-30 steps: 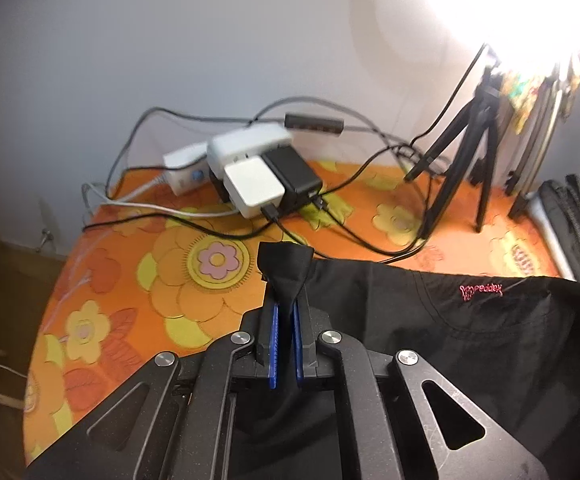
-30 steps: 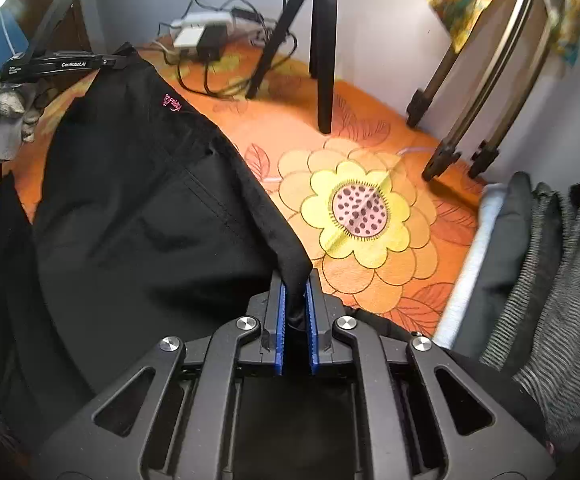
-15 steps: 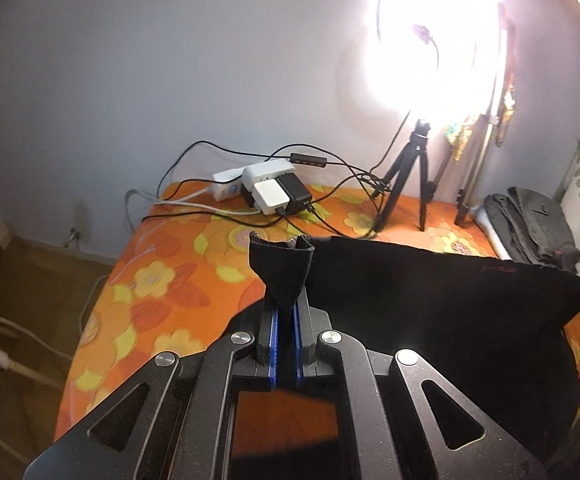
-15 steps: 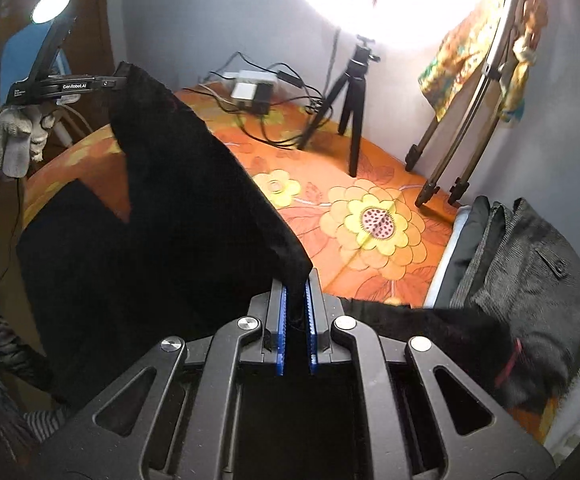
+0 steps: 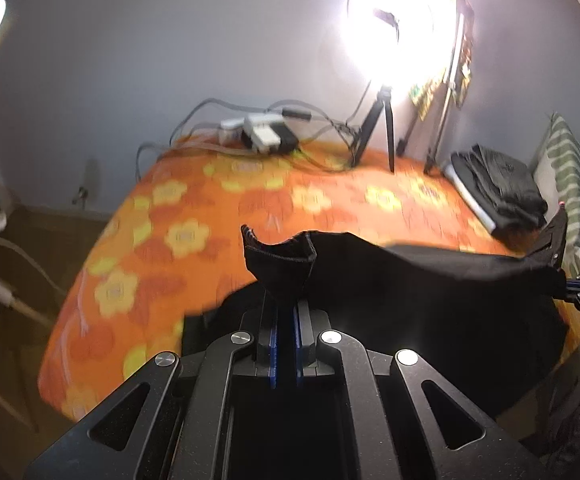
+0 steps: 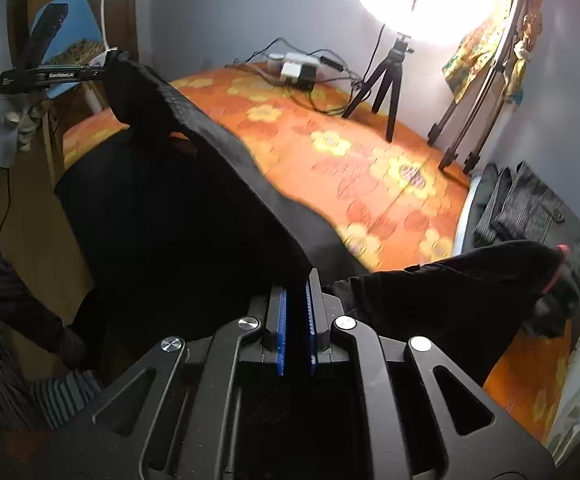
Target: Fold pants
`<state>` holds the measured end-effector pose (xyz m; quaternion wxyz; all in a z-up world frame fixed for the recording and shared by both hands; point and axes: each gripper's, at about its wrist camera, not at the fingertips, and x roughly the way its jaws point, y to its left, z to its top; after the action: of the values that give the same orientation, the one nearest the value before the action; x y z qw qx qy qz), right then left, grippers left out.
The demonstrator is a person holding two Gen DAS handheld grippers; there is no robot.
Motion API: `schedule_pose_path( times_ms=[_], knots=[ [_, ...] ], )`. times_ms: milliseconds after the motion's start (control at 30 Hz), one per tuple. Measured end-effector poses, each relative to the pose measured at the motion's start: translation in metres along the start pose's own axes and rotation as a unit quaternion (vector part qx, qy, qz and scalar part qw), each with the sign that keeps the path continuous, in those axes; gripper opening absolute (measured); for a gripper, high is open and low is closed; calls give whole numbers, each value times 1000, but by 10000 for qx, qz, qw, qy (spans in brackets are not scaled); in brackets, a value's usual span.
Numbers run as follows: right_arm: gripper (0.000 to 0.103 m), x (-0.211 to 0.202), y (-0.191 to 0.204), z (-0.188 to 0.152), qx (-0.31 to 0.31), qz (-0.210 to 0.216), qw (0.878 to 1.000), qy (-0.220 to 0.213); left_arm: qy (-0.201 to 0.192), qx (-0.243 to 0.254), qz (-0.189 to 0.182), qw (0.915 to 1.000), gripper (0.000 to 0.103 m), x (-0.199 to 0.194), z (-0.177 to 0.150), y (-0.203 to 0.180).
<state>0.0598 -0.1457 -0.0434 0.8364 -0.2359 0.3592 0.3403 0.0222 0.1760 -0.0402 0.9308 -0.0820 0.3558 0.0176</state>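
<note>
The black pants [image 5: 429, 280] hang lifted above the orange flowered bed [image 5: 194, 216], stretched between both grippers. My left gripper [image 5: 284, 312] is shut on one corner of the waistband, which sticks up past the blue pads. My right gripper [image 6: 294, 292] is shut on the other corner of the pants [image 6: 194, 208]. In the right wrist view the left gripper [image 6: 108, 65] shows at the upper left, held by a gloved hand. In the left wrist view the right gripper [image 5: 569, 284] shows at the right edge. The rest of the pants drapes down over the bed's near edge.
A ring light on a tripod [image 5: 377, 128], a power strip with chargers and cables [image 5: 266, 136] and a second stand [image 6: 473, 120] sit at the bed's far side. Folded dark clothes [image 5: 497, 188] lie at the right. A wooden floor [image 5: 30, 264] lies left.
Both grippers have risen and pulled back from the bed, lifting the pants higher. The bed and tripod now look smaller and farther away. Both stay shut on the fabric.
</note>
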Motion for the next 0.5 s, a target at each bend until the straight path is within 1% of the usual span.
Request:
schedule_pose_path(
  times_ms=[133,200,267,367,400,433,500],
  knots=[
    [9,7,19,-28,-144,22,9997,198,396,56,-119,9991,5,-4,-33,0],
    [9,12,26,-40,-204,6,9994,279,516,159,-62,9985,5,-7,-44,-2],
    [9,17,33,-50,-244,15,9990,374,654,227,-33,9976,9,-10,-56,-2],
    [9,24,42,-63,-222,7,9987,468,796,218,56,9966,10,-15,-73,3],
    [9,26,45,-66,-227,-19,9986,481,837,203,83,9963,14,-17,-78,6],
    [9,27,47,-68,-233,-33,9985,500,853,183,118,9961,21,-19,-82,8],
    [9,31,52,-73,-260,-27,9979,592,906,117,156,9957,23,-24,-88,15]
  ],
)
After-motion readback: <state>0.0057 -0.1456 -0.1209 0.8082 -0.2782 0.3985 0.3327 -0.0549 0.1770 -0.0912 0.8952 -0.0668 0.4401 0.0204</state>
